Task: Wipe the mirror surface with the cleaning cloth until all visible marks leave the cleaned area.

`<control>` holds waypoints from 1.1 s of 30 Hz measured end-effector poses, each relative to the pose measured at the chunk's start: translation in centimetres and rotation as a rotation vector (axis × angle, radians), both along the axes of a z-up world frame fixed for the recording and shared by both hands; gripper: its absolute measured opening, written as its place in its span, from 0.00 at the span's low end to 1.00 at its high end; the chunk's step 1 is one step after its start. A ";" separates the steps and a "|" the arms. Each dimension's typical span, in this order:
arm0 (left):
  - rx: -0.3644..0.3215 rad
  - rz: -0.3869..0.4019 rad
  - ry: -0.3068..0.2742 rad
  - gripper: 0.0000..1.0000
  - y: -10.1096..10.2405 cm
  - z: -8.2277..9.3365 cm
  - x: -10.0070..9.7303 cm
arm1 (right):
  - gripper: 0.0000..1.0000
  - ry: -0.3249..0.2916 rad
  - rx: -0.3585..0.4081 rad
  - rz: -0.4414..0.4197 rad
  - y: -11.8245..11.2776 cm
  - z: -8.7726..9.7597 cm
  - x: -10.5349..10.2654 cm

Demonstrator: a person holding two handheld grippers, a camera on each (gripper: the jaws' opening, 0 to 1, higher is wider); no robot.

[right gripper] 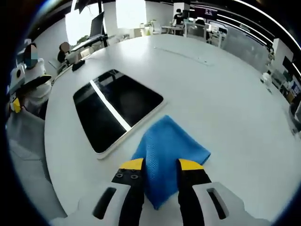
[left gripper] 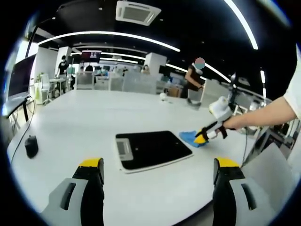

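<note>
The mirror (left gripper: 153,149) is a dark rectangular pane in a white frame, lying flat on the white table (left gripper: 94,113). My left gripper (left gripper: 160,165) hovers in front of its near edge, jaws wide apart and holding nothing. A blue cleaning cloth (left gripper: 190,137) lies on the table just past the mirror's right side. My right gripper (left gripper: 201,138) is down on it, held by a person's hand. In the right gripper view the cloth (right gripper: 167,146) bunches up between the yellow-tipped jaws of the right gripper (right gripper: 161,164), beside the mirror (right gripper: 117,106), which reflects a ceiling light strip.
A black mouse (left gripper: 31,145) with a cable lies at the table's left side, near a monitor (left gripper: 21,75). Small white items (left gripper: 163,96) sit at the far edge. People stand among desks in the background. The table's near edge curves below my jaws.
</note>
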State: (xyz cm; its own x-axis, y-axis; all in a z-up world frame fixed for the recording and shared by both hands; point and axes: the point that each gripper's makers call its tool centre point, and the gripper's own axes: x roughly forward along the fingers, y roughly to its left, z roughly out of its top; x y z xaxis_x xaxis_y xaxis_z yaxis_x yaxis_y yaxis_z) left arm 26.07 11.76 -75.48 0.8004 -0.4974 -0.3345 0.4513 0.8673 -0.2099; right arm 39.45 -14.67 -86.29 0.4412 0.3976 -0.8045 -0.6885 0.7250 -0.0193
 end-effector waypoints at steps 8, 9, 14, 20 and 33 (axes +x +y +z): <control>0.000 0.000 0.003 0.97 0.0 0.0 0.0 | 0.16 0.002 -0.003 0.013 0.3 0.0 -0.1; -0.001 0.000 0.003 0.97 0.0 0.0 0.0 | 0.15 0.002 -0.003 0.013 0.3 0.1 -0.1; -0.002 0.000 -0.010 0.96 0.0 0.2 0.1 | 0.11 0.003 -0.003 0.010 0.3 0.0 -0.1; -0.002 -0.005 -0.004 0.96 -0.1 0.1 0.0 | 0.07 0.014 0.011 -0.015 0.3 0.1 0.0; 0.007 -0.016 -0.006 0.95 -0.2 0.1 -0.2 | 0.04 0.019 0.009 -0.034 0.2 0.0 0.1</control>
